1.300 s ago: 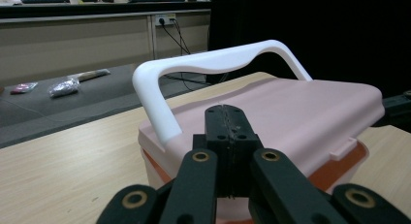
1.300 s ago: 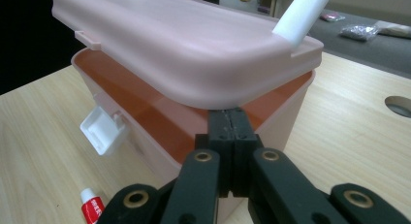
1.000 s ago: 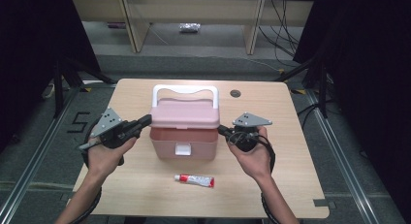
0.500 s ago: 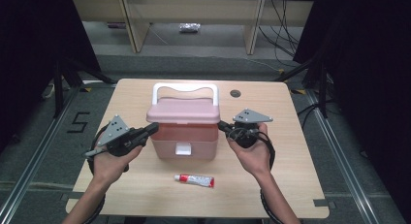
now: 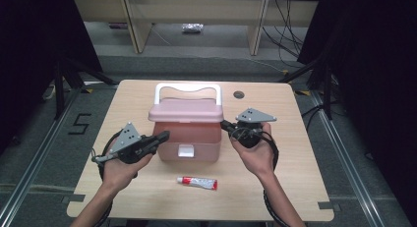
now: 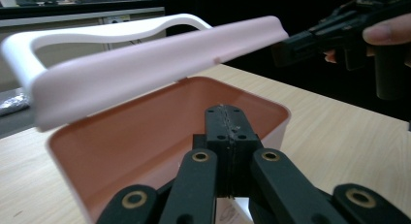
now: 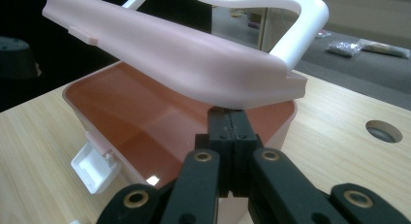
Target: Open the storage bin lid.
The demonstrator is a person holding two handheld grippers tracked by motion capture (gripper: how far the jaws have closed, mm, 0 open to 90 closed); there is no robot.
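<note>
My left gripper (image 5: 164, 135) sits at the left side of the pink box (image 5: 187, 138), its jaws pressed together on nothing, tips at the box's rim. My right gripper (image 5: 225, 124) is at the box's right side, jaws likewise closed and empty, tips just under the edge of the raised lid (image 5: 186, 110). The box stands mid-tabletop (image 5: 295, 153) between my two hands. It is smooth, rounded plastic, its inside bare and glossy, with a white arched handle (image 5: 187, 88) and a white latch (image 5: 186, 150) in front. A small tube (image 5: 198, 183) lies near, in front of it, on pale wood grain.
</note>
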